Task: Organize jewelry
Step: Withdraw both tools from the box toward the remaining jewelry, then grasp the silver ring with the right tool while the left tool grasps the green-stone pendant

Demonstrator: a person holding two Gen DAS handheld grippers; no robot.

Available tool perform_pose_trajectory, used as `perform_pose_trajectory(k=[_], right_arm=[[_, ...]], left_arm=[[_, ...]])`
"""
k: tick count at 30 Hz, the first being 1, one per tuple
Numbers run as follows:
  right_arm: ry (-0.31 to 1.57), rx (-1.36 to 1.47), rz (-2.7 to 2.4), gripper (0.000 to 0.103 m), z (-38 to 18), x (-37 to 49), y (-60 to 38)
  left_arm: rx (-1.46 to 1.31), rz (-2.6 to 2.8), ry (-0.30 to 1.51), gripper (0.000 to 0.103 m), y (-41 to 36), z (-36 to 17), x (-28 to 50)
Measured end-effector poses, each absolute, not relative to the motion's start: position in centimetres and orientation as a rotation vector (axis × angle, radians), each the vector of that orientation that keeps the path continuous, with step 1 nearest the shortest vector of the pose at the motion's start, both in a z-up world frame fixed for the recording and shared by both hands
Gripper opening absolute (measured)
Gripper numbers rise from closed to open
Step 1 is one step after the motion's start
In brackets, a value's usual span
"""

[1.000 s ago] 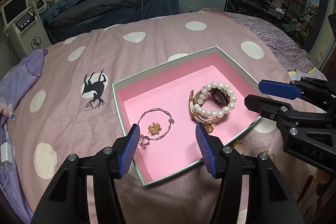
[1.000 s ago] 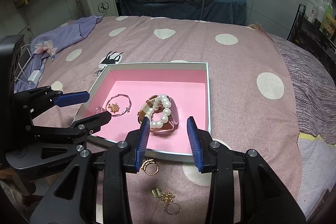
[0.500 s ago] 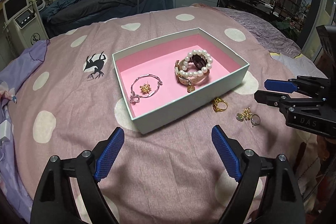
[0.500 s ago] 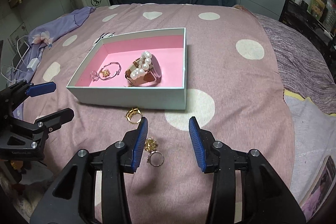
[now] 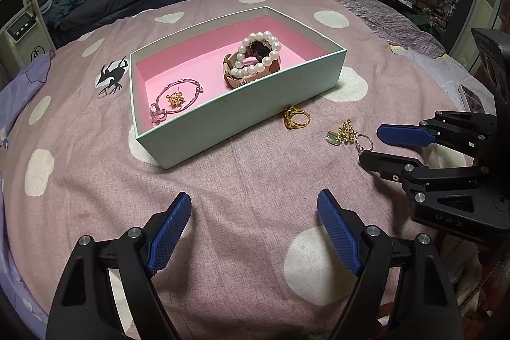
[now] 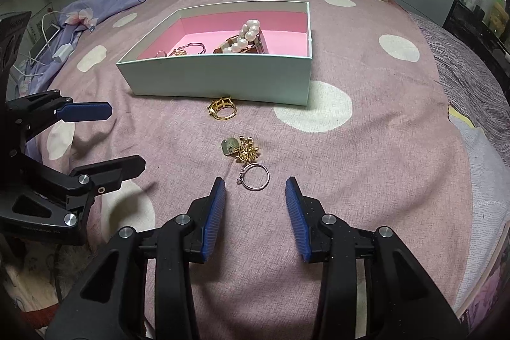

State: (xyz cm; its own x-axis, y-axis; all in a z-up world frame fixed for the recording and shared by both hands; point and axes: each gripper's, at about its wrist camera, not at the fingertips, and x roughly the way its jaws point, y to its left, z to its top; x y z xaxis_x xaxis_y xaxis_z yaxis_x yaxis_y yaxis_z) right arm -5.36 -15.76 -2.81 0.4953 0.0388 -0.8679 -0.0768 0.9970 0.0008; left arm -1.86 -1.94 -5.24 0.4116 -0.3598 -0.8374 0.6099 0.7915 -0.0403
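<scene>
The right tongs (image 6: 255,212) are open and hold nothing. They hang low over the bed (image 6: 382,164), and the silver ring (image 6: 255,177) lies just past their tips, at 12 o'clock. Touching the ring's far side is a gold flower charm (image 6: 246,150) with a little green stone (image 6: 228,146) beside it. Farther on, a gold ring (image 6: 222,109) sits close to the near wall of the box (image 6: 223,78).

The left tongs (image 5: 255,231) are open wide and empty too, well back from the box (image 5: 242,113). Inside it are a pearl bracelet (image 5: 256,58), at 12 o'clock, and a thin silver bangle (image 5: 178,97), at 11 o'clock.

I think the silver ring comes next. Go down slowly, put one pad on each side, and squeeze gently so it does not flip away. Try not to bump the charm. Then lift it over the wall and let go onto the pink floor.
</scene>
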Motion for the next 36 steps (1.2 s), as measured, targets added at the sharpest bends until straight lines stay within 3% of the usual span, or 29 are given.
perform_pose_trajectory(k=[3,25,36], right_arm=[[1.038,-0.084,0.075,0.023,-3.1,-5.0,-15.2],[1.041,0.113,0.006,0.023,-1.9,-6.6,-18.8],[1.041,0.139,-0.004,0.023,-1.7,-6.8,-19.2]], left_arm=[[0.289,-0.617,0.974,0.077,-1.9,-5.3,-1.8],[0.342,-0.807,0.932,0.049,-7.4,-5.5,-2.4],[0.380,-0.851,0.889,0.024,-9.4,-6.5,-1.7]])
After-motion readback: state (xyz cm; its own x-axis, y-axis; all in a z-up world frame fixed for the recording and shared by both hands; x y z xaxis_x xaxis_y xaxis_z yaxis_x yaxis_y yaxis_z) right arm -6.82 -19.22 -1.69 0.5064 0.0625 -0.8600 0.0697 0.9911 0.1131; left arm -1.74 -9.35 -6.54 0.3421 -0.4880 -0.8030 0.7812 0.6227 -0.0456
